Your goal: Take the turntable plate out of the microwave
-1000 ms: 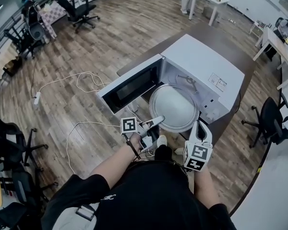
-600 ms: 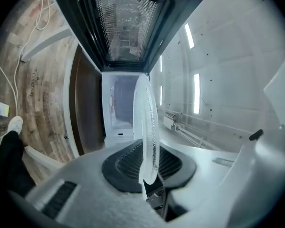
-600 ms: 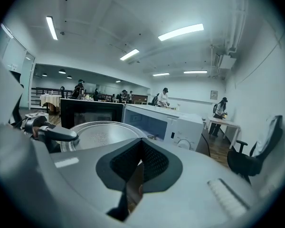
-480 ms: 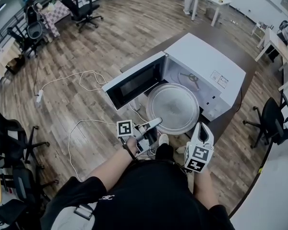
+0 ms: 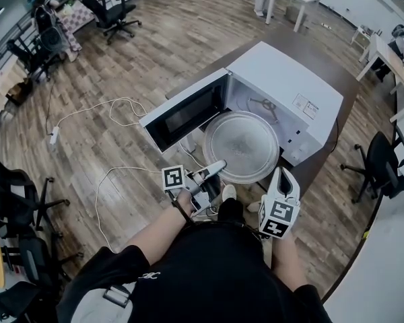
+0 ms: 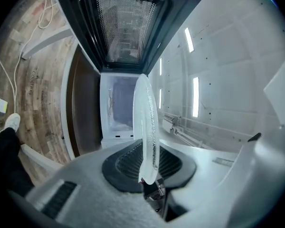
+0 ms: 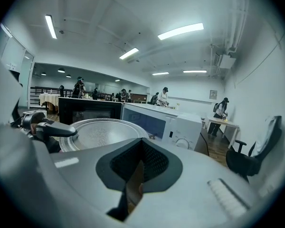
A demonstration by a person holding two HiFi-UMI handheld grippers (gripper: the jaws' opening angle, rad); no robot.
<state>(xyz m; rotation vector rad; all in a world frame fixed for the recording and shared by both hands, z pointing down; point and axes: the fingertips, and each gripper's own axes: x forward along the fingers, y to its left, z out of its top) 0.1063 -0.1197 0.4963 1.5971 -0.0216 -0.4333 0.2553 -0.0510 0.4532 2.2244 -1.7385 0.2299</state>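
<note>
The round glass turntable plate (image 5: 242, 145) hangs level in front of the open white microwave (image 5: 286, 86), mostly outside the cavity. My left gripper (image 5: 219, 166) is shut on the plate's near left rim. In the left gripper view the plate (image 6: 146, 127) shows edge-on, clamped between the jaws of the left gripper (image 6: 149, 177). The microwave door (image 5: 185, 112) stands swung open to the left. My right gripper (image 5: 281, 184) waits near the plate's right side, shut and holding nothing. The right gripper view shows the plate (image 7: 102, 133) with the left gripper (image 7: 52, 127) on its rim.
The microwave sits on a dark brown table (image 5: 323, 173). A white cable (image 5: 111, 113) lies across the wooden floor at the left. Office chairs (image 5: 384, 170) stand to the right and left. People stand at far tables (image 7: 164, 96).
The left gripper has lifted the plate slightly and drawn it a little out of the microwave. The right gripper has stayed where it was.
</note>
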